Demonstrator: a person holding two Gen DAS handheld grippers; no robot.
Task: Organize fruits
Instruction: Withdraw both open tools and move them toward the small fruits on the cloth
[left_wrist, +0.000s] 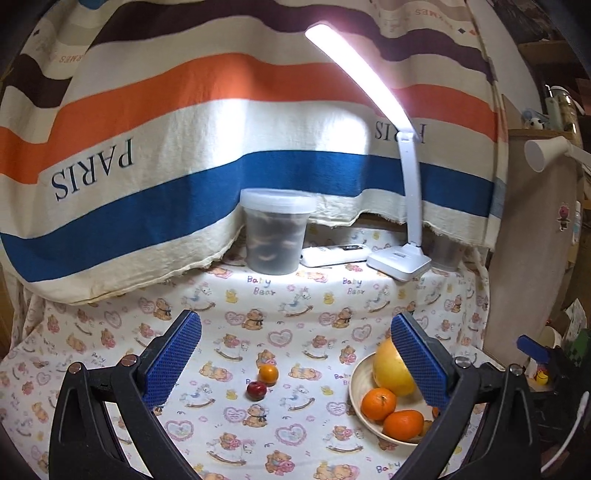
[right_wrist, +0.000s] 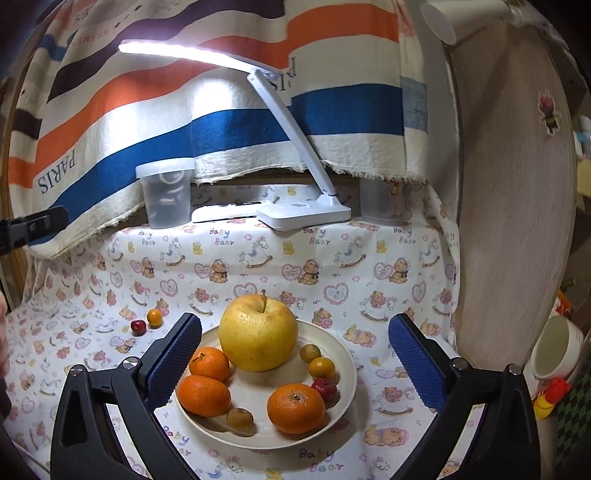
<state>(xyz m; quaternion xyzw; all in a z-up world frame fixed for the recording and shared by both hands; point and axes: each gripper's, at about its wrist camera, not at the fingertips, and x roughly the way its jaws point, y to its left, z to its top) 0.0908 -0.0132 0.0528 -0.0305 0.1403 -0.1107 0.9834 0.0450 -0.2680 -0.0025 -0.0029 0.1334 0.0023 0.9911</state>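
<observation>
Counting fruit: plate (right_wrist: 343, 354), lower centre of the right wrist view, holds one yellow apple (right_wrist: 258, 334), three mandarins (right_wrist: 295, 408), two brown fruits (right_wrist: 240, 418), one small orange fruit (right_wrist: 322, 367), one small red fruit (right_wrist: 325, 388).
Loose fruit: one red (left_wrist: 256, 390), one orange (left_wrist: 268, 374), touching, on the cloth (left_wrist: 295, 325), centre of the left wrist view.
Apple axis: upright, stem up.
Right gripper (right_wrist: 294, 362): jaws fully apart, empty, flanking the plate.
Left gripper (left_wrist: 295, 363): jaws wide, empty.
Far: one lamp (left_wrist: 399, 264), two tubs (left_wrist: 275, 230).
</observation>
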